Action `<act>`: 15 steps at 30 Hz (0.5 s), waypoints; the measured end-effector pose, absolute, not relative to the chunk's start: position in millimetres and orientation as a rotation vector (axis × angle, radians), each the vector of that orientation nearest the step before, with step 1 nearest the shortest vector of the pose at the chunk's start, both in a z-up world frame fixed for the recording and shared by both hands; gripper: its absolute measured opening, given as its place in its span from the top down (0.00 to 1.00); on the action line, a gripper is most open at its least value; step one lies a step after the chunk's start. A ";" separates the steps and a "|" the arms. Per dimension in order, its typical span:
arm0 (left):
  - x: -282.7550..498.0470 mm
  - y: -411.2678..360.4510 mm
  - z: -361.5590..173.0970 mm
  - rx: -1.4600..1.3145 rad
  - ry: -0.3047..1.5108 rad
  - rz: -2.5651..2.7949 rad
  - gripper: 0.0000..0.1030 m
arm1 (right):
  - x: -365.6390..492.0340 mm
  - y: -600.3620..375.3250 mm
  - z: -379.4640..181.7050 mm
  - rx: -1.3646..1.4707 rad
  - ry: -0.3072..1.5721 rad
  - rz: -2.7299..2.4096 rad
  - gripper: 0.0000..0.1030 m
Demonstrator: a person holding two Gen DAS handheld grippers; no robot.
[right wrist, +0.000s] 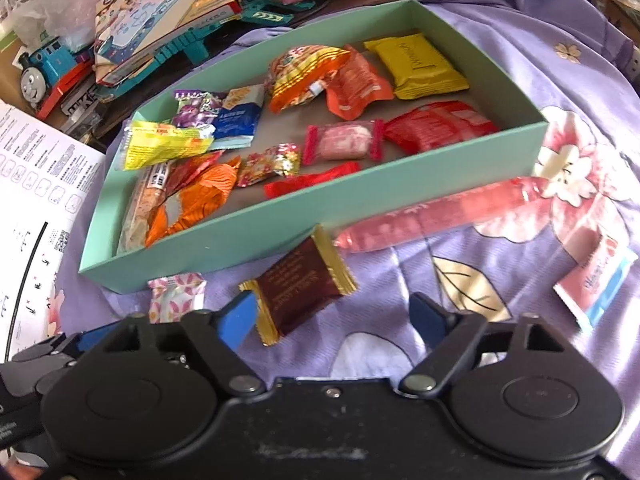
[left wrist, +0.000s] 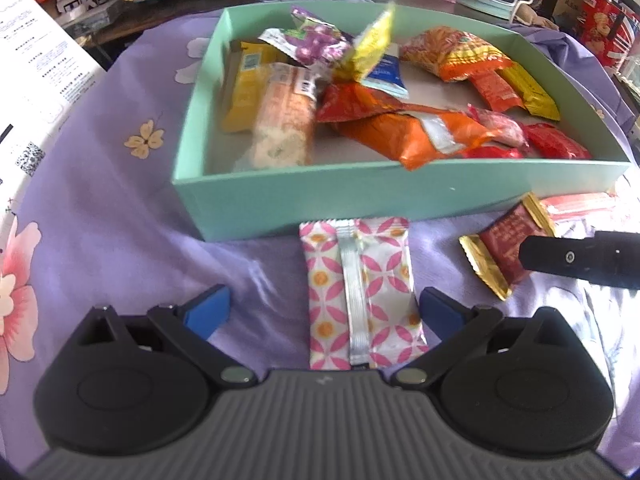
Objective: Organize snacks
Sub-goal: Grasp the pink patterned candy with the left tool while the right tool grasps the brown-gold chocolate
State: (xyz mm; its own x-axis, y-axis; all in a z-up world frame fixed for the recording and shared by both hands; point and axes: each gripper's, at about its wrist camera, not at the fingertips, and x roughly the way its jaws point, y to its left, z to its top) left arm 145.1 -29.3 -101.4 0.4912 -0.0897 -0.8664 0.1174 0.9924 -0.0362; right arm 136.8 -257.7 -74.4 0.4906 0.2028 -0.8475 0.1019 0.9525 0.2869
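Observation:
A mint green box (left wrist: 320, 196) (right wrist: 224, 248) holds several snack packets. In front of it on the purple cloth lie a pink-patterned packet (left wrist: 360, 292) (right wrist: 176, 296), a maroon and gold packet (left wrist: 504, 248) (right wrist: 300, 292) and a long pink tube (right wrist: 436, 212). My left gripper (left wrist: 324, 312) is open, its blue pads either side of the pink-patterned packet. My right gripper (right wrist: 334, 316) is open, its left pad next to the maroon packet; it also shows in the left wrist view (left wrist: 580, 258).
A pink and blue packet (right wrist: 596, 280) lies on the cloth at right. White instruction sheets (left wrist: 36, 80) (right wrist: 36, 208) lie at left. Toys and boxes, including a blue toy train (right wrist: 44, 68), crowd the back behind the box.

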 end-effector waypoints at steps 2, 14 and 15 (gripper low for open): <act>146.7 -24.1 -101.0 0.027 1.047 -0.123 0.00 | 141.4 -251.4 -75.7 0.306 1.062 0.070 0.30; 135.2 -17.7 -99.0 0.069 0.999 -0.135 0.17 | 155.7 -208.6 -80.4 0.131 1.030 0.100 0.42; 134.5 -16.2 -98.5 0.068 0.996 -0.136 0.20 | 154.2 -206.1 -79.9 0.101 1.024 0.101 0.46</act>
State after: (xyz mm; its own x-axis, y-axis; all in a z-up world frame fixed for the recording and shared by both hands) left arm 134.5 -16.2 -98.5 0.5360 -0.0832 -0.8401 0.1457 0.9893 -0.0049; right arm 154.2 -206.1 -79.9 0.5160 0.1315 -0.8465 -0.0368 0.9906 0.1314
